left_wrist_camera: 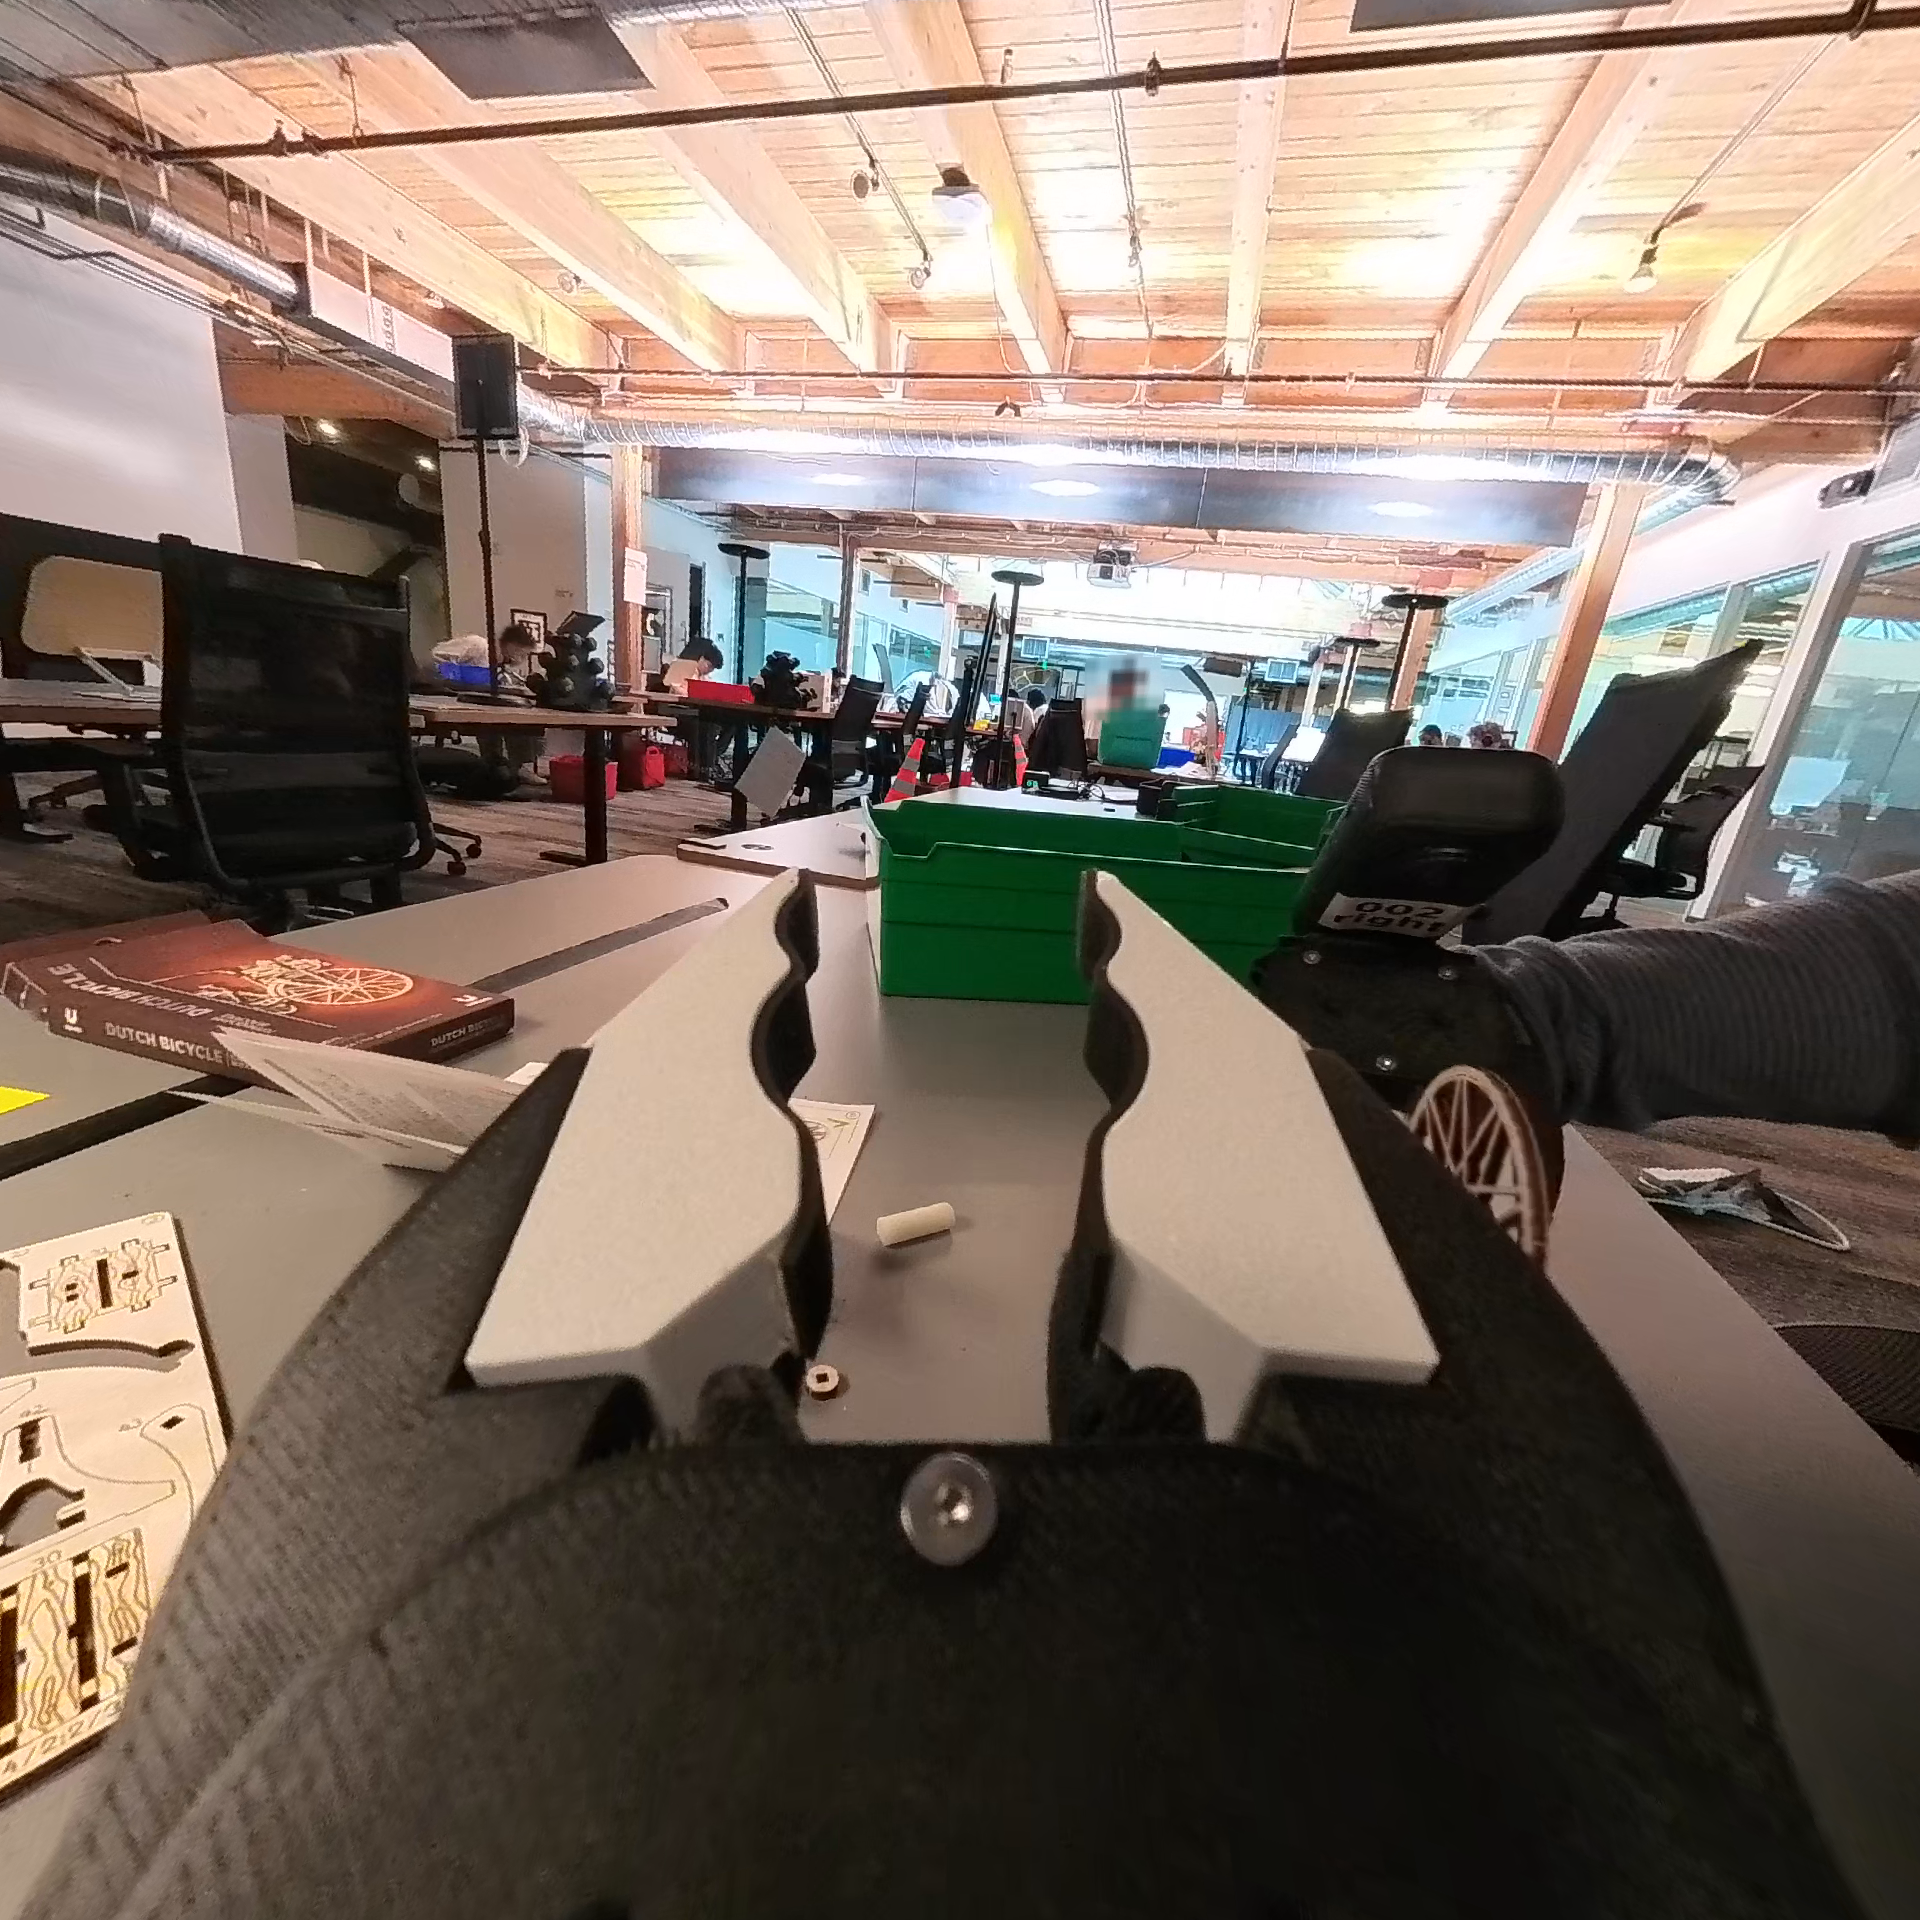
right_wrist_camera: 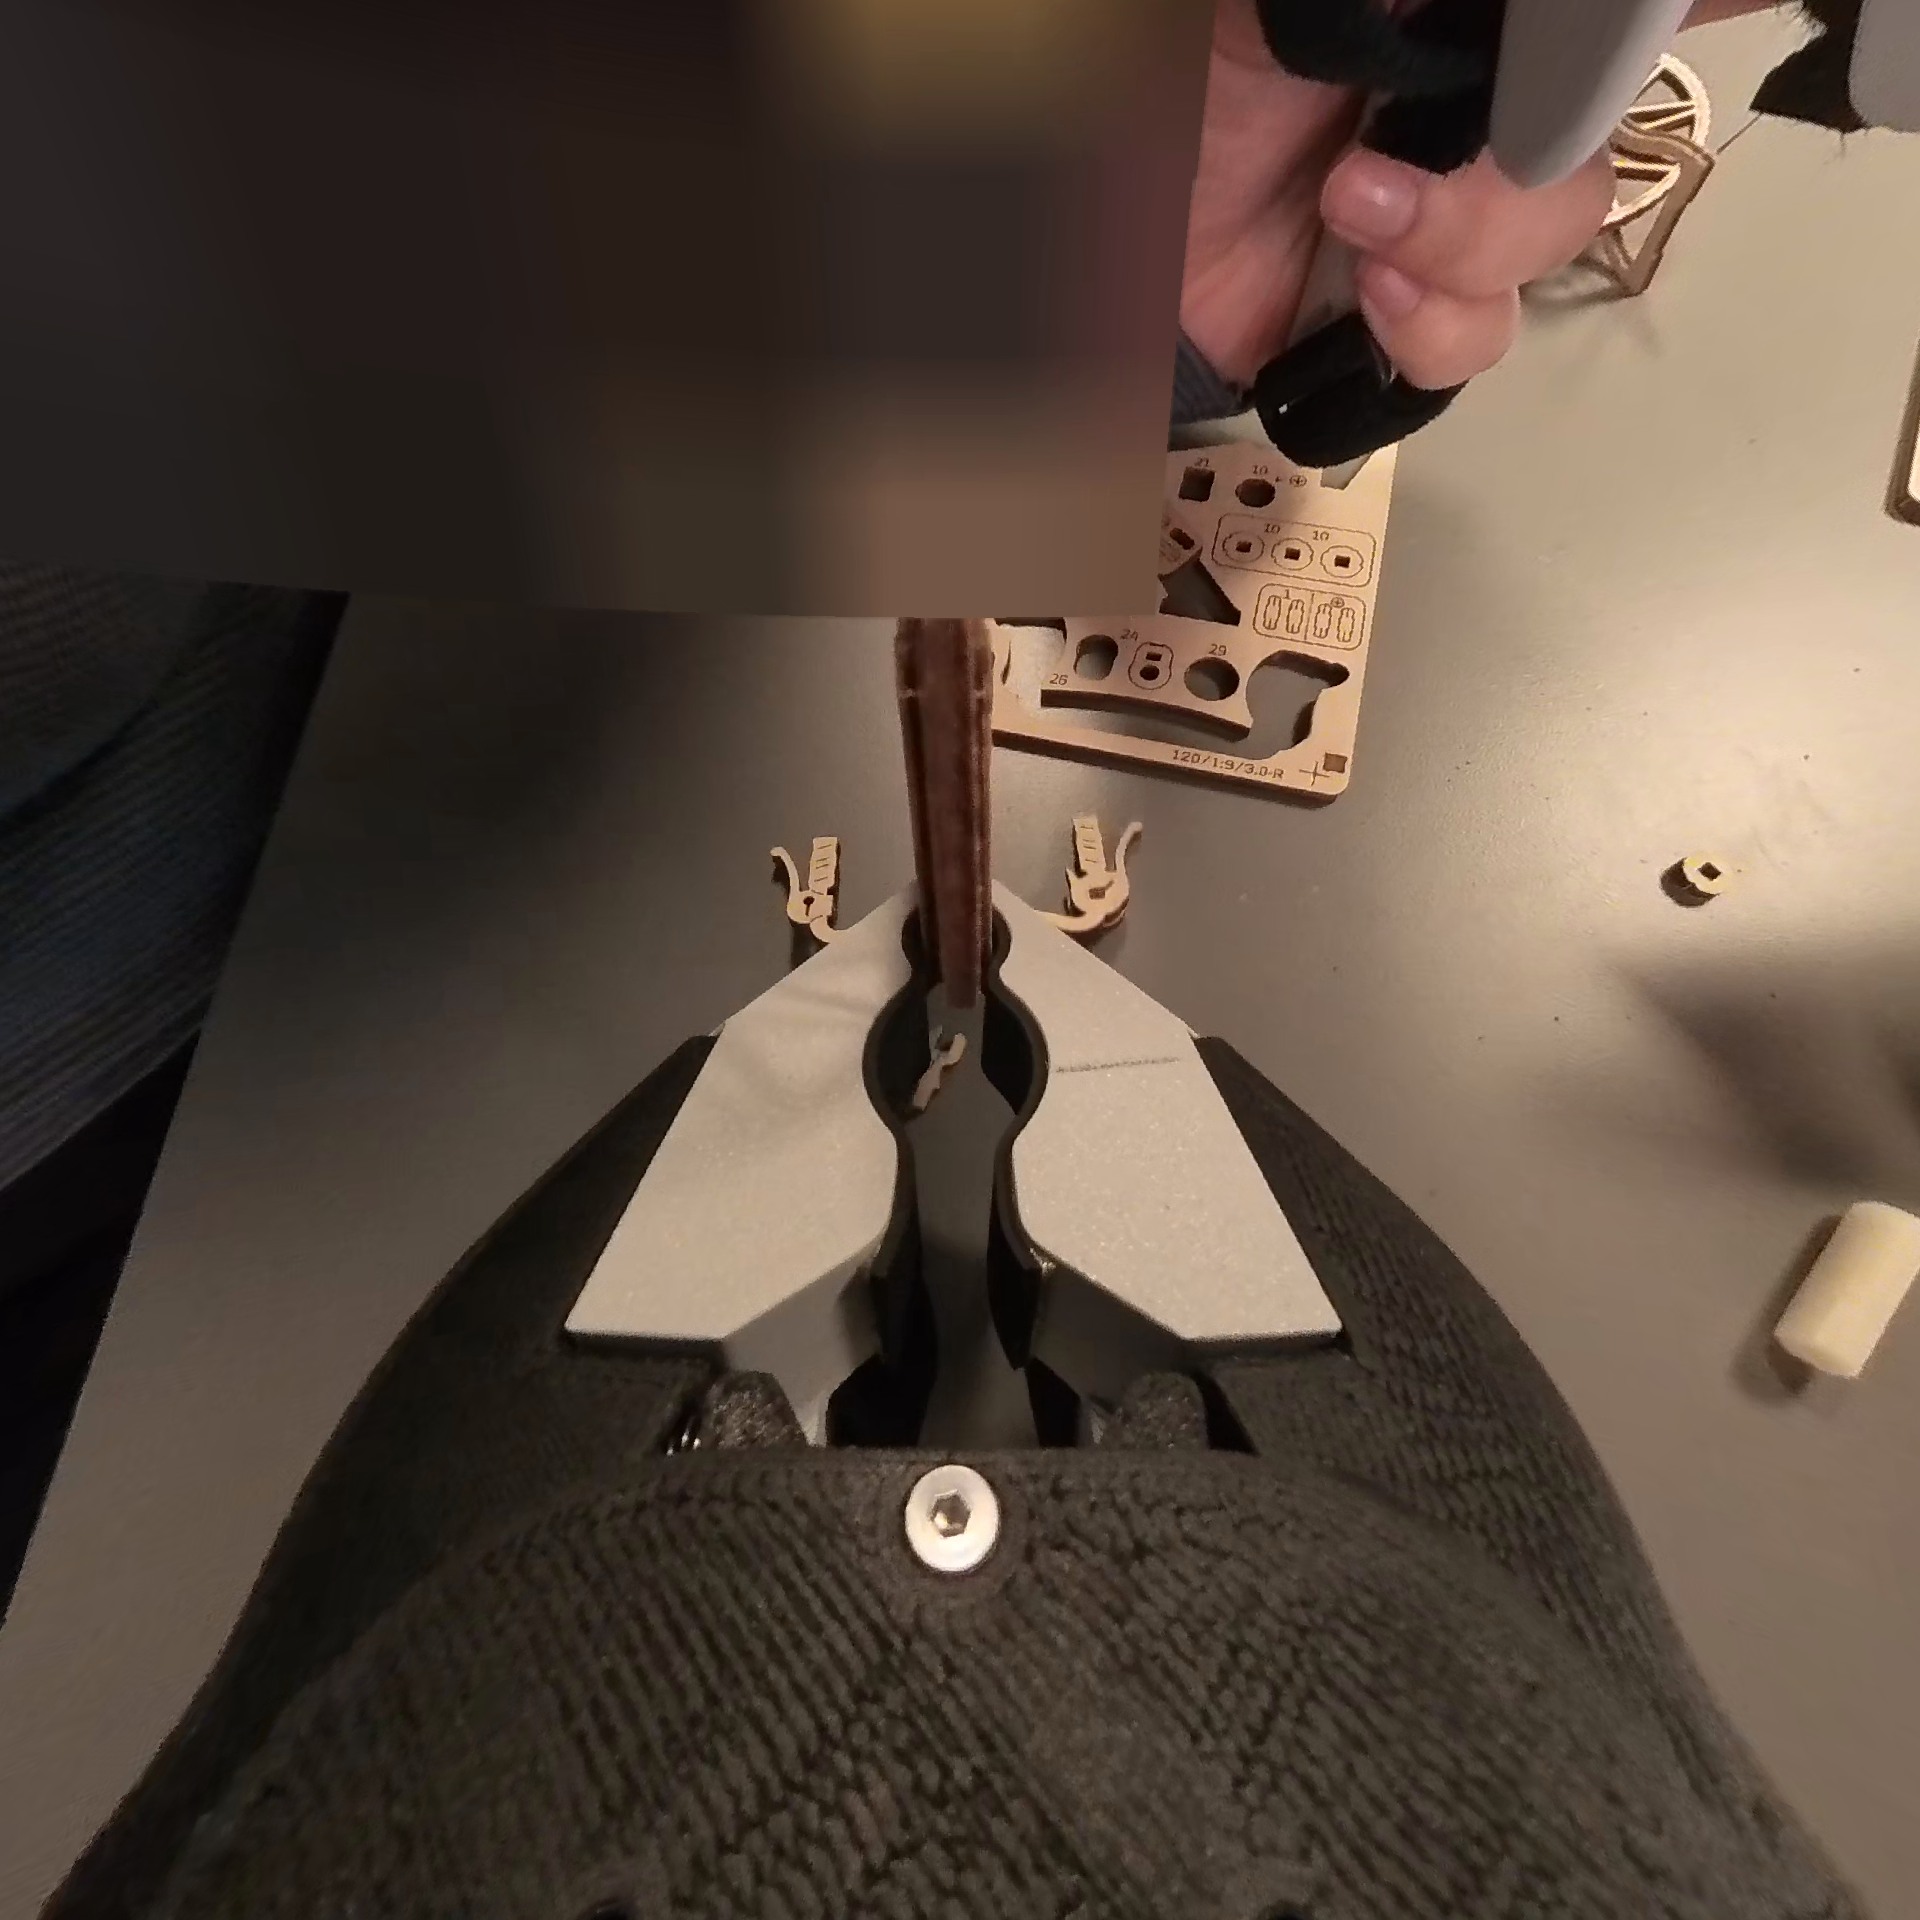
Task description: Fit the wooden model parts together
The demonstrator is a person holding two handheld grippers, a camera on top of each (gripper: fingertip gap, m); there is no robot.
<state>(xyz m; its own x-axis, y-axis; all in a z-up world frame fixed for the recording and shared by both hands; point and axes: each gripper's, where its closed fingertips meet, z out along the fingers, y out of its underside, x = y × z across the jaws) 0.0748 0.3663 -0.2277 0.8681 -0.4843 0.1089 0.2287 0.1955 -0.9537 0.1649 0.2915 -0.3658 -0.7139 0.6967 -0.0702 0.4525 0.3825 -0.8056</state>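
Grey bench [left_wrist_camera: 644,914] spreads out under both tools. Ahead of the left gripper [left_wrist_camera: 948,914], green bins [left_wrist_camera: 977,935] stacked at the far side; off to its left, a dark flat box [left_wrist_camera: 260,997] with a paper leaflet [left_wrist_camera: 374,1101] beside it. The left gripper is spread wide with nothing between its fingers, the bench showing through the gap.

Over to the right gripper [right_wrist_camera: 948,914]: its tips are pressed together on a wooden wheel [right_wrist_camera: 940,790], seen edge-on, standing upright ahead of the fingers. From the left wrist view the same wheel [left_wrist_camera: 1486,1164] shows its spokes, just to the right of the left gripper.

Beyond the right gripper's tips lies a pale cut-out wooden sheet [right_wrist_camera: 1226,644], partly emptied. Another sheet [left_wrist_camera: 83,1455] lies at the left gripper's near left.

To the right gripper's right, a cream cylinder [right_wrist_camera: 1839,1304] lies on its side. Two small curved wooden pieces [right_wrist_camera: 810,883] sit on either side of its tips, and a tiny ring [right_wrist_camera: 1699,880] farther right.
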